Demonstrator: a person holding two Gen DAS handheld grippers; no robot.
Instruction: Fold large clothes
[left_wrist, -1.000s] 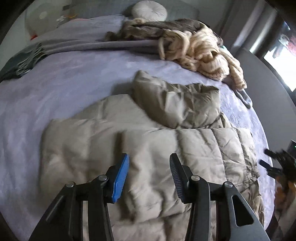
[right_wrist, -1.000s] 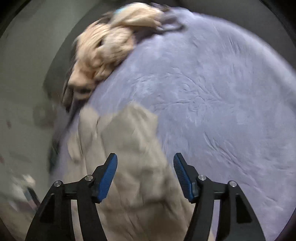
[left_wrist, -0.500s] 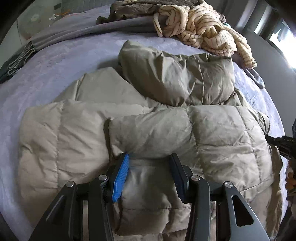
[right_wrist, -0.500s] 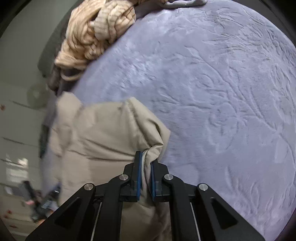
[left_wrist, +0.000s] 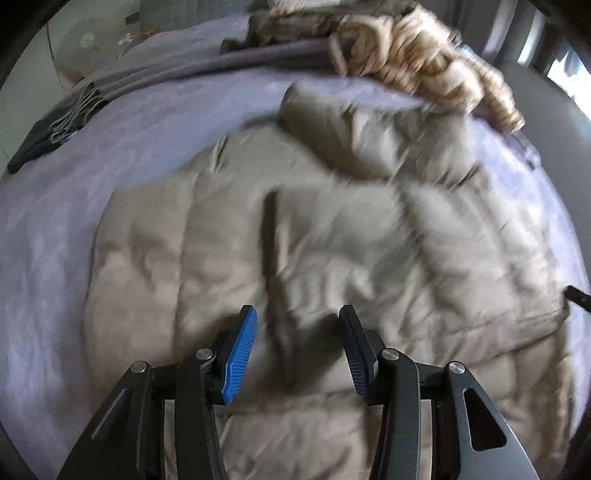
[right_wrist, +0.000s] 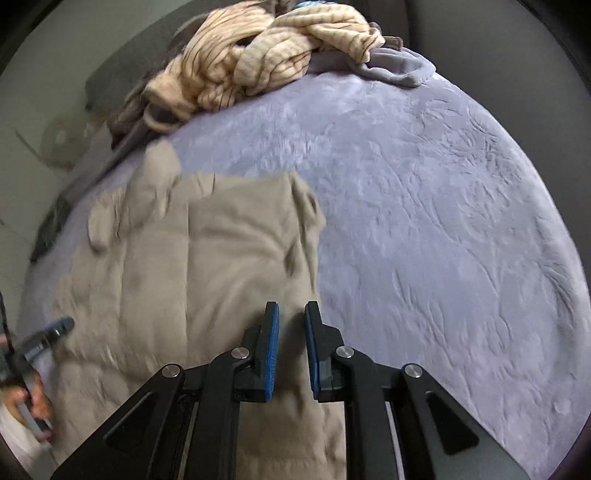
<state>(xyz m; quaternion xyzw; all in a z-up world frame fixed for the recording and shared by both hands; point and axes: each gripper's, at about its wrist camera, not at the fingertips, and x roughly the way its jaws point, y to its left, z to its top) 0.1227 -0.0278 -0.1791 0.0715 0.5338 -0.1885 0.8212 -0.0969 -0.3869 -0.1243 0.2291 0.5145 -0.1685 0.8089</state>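
Observation:
A beige quilted puffer jacket (left_wrist: 369, 240) lies spread on the lilac bed cover (left_wrist: 110, 147), its hood bunched at the far end. My left gripper (left_wrist: 298, 314) hovers open just over the jacket's middle, above a dark fold line, gripping nothing. In the right wrist view the jacket (right_wrist: 221, 258) lies flat, its right edge running under my right gripper (right_wrist: 291, 306). The right jaws are opening with a narrow gap; fabric shows below them but the pads do not press on it. The left gripper (right_wrist: 48, 332) shows blurred at the left, held by a hand (right_wrist: 33, 402).
A cream striped knit (left_wrist: 424, 55) is heaped at the far end of the bed, beside a folded grey blanket (left_wrist: 221, 62) with fringe. In the right wrist view the knit (right_wrist: 258, 48) sits at the top, and bare bed cover (right_wrist: 443, 221) stretches to the right of the jacket.
The right gripper, shut on a pinch of jacket edge half a second ago, has parted its jaws and the fabric now lies flat. The left gripper came down closer over the jacket.

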